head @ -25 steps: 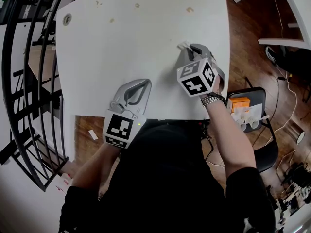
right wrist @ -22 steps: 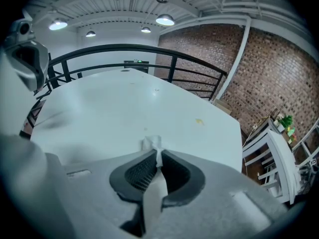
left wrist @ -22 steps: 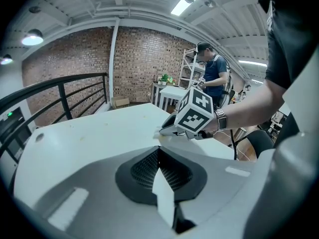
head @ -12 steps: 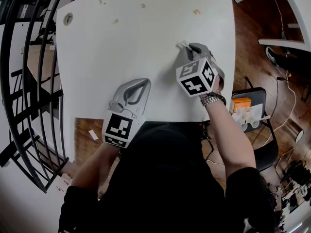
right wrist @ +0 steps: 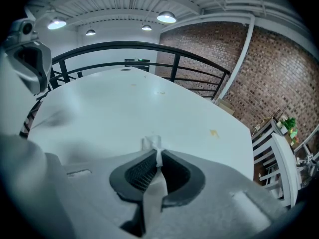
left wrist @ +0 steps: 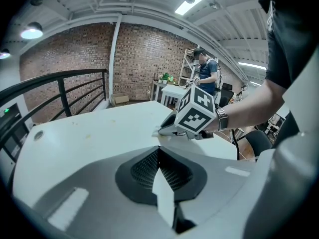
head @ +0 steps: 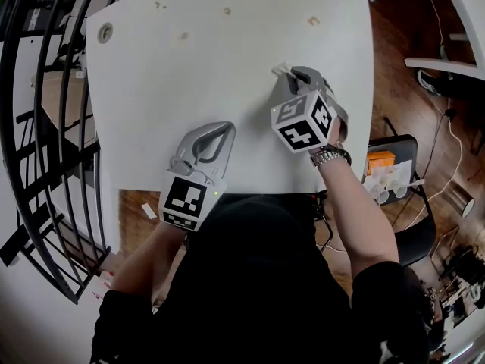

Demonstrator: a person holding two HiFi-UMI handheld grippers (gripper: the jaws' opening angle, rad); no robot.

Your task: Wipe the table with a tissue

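Observation:
My right gripper [head: 290, 73] rests low on the white table [head: 189, 74] right of the middle, shut on a small white tissue [head: 280, 69] that pokes out past its tips. In the right gripper view the tissue [right wrist: 151, 143] is pinched between the closed jaws [right wrist: 157, 152] and touches the tabletop. The left gripper view shows the same tissue [left wrist: 161, 131] under the marker cube. My left gripper [head: 227, 127] lies near the table's front edge, shut, with nothing seen beyond its tips [left wrist: 158, 149]. Small yellowish spots [head: 313, 20] dot the far part of the table.
A round cable grommet [head: 104, 32] sits in the table's far left corner. Black railing [head: 38, 127] runs along the left side. A black chair [head: 394, 196] with an orange box and paper cups stands right of the table on the wooden floor.
The right gripper with the tissue has slid a little to the left across the table. The left gripper has stayed where it was.

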